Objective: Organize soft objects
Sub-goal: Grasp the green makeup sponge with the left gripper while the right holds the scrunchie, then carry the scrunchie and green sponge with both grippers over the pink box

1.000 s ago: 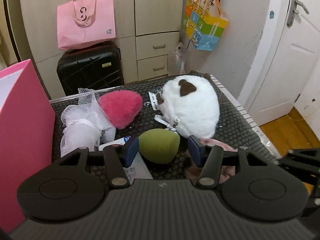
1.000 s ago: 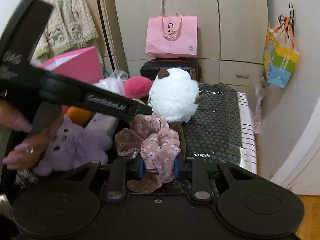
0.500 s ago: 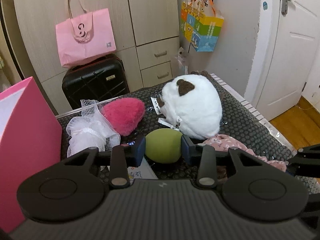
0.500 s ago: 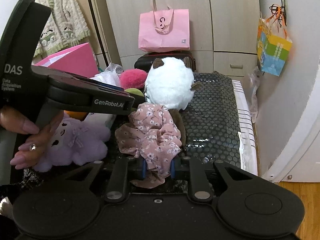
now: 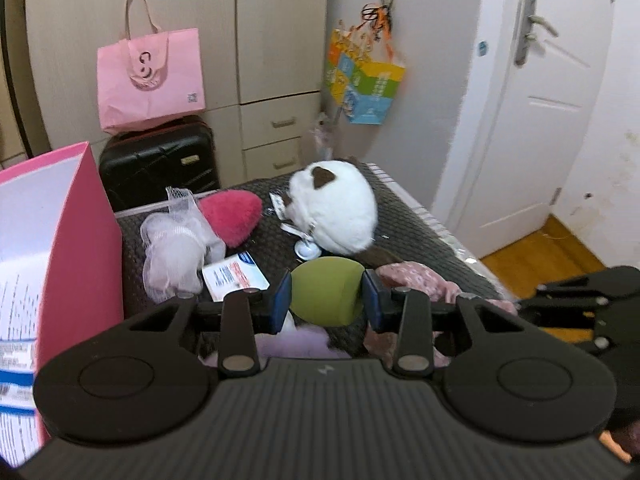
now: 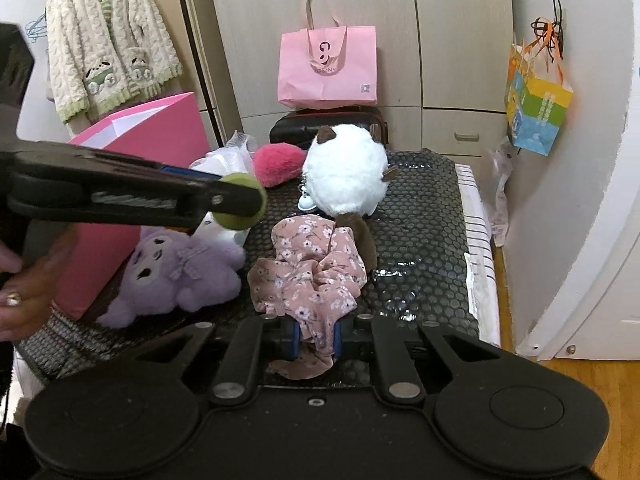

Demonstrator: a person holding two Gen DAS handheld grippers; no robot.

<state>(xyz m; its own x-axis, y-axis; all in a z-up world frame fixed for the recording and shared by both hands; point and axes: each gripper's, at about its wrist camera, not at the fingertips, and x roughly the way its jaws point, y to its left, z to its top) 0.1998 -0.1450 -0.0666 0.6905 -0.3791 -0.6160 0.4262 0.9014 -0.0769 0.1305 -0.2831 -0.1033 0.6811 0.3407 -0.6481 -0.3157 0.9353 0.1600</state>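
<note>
My left gripper (image 5: 326,292) is shut on a green egg-shaped sponge (image 5: 324,304) and holds it above the black honeycomb mat (image 6: 420,220). From the right wrist view the sponge (image 6: 256,200) shows at the tip of that gripper, over a purple plush (image 6: 176,272). My right gripper (image 6: 316,340) is shut on a pink floral scrunchie (image 6: 308,272), whose far part still rests on the mat. Behind lie a white round plush (image 5: 336,210), a fuzzy pink heart (image 5: 232,216) and a white mesh puff (image 5: 176,248).
A tall pink open box (image 5: 80,240) stands at the mat's left edge. A printed card (image 5: 236,274) lies near the puff. Beyond the mat are a black suitcase (image 5: 156,164) with a pink tote (image 5: 150,80), cupboards, and a white door (image 5: 540,100) at right. A person's hand (image 6: 28,292) grips the left tool.
The left jaws closed on the green sponge and carried it up off the mat. The right jaws tightened on the floral scrunchie and drew it slightly back.
</note>
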